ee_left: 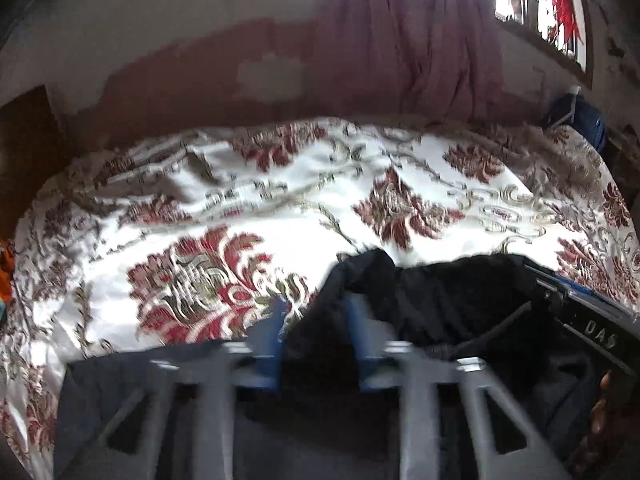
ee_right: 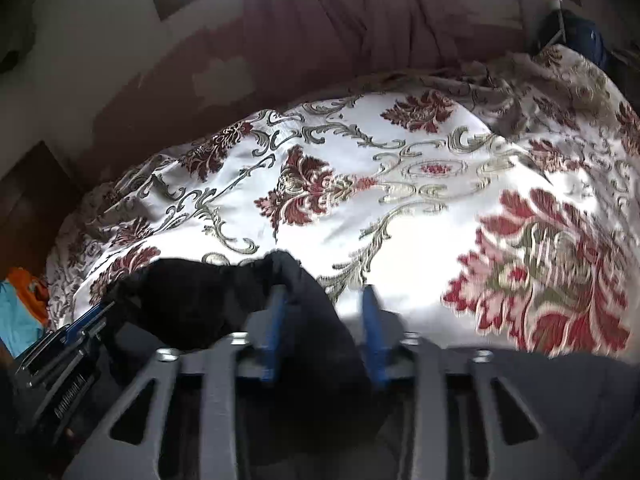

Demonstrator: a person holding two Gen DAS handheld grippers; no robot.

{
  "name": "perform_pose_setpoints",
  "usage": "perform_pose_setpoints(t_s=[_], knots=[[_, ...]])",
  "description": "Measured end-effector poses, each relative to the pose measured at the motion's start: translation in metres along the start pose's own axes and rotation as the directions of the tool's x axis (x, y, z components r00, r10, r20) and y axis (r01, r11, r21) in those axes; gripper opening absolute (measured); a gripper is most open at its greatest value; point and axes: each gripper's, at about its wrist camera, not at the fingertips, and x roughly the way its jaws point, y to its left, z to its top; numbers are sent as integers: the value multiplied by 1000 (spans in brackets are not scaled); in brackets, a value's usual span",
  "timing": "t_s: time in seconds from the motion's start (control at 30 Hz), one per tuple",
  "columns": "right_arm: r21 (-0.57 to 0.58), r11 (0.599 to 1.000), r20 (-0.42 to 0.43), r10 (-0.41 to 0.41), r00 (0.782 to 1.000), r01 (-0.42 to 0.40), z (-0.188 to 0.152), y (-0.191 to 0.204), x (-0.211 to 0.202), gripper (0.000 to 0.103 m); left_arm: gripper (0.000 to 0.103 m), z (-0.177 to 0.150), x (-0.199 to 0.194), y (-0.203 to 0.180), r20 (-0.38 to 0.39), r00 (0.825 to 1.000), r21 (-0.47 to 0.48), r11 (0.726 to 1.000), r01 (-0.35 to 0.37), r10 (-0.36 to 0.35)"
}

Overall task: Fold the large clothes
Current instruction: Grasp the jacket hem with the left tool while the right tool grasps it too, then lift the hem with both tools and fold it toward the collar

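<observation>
Dark clothing (ee_left: pixel 440 300) lies bunched at the near edge of the bed, on top of the floral bedspread (ee_left: pixel 248 184), and I have a fold of it in each claw. My left claw (ee_left: pixel 316 320) is pinched on the fabric: a dark ridge of cloth rises between its blue pads (ee_left: pixel 276 344) and peaks just beyond the tips. Off to that camera's right I can see my right claw's black body (ee_left: pixel 592 332) with fingers of my hand (ee_left: pixel 604 404) wrapped round it at the frame edge, the garment stretched between the two tools.

Through the right camera, the right claw (ee_right: pixel 326 320) is likewise closed on the dark clothing (ee_right: pixel 208 300); the cloth fills the gap between its blue pads (ee_right: pixel 274 336) and humps up to the left. The left claw (ee_right: pixel 76 336) shows at the lower left, touching the same bundle. More dark fabric spreads under both tools toward me.

Beyond the garment the red-and-olive bedspread (ee_right: pixel 400 208) runs wrinkled to the far side, where a mauve curtain (ee_left: pixel 416 44) hangs against the wall below a bright window (ee_left: pixel 552 4). Both views are smeared with blur.
</observation>
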Motion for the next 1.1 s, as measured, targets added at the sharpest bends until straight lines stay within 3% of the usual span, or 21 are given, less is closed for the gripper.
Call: perform_pose_setpoints(t_s=[0.23,0.4,0.53,0.77,0.9,1.1], knots=[[-55,998,61,36,998,-32,-10,-11,-58,7,7,-12,-42,25,100,992,-51,996,76,-71],[-164,985,60,62,996,-51,-26,-20,-104,5,6,-24,-79,55,88,988,-60,990,131,-125],[-327,945,42,40,998,-24,-51,-17,-129,4,6,-42,-105,66,53,987,-6,989,149,-148],[-469,883,-63,-52,997,16,-92,-21,-110,4,6,-82,-101,61,-95,989,88,988,123,-115],[-457,889,-111,-60,992,3,-103,-28,-89,4,6,-102,-82,55,-169,982,110,988,106,-87],[-431,902,-131,-70,989,6,-110,-37,-63,4,6,-121,-57,45,-168,985,156,986,57,-31]])
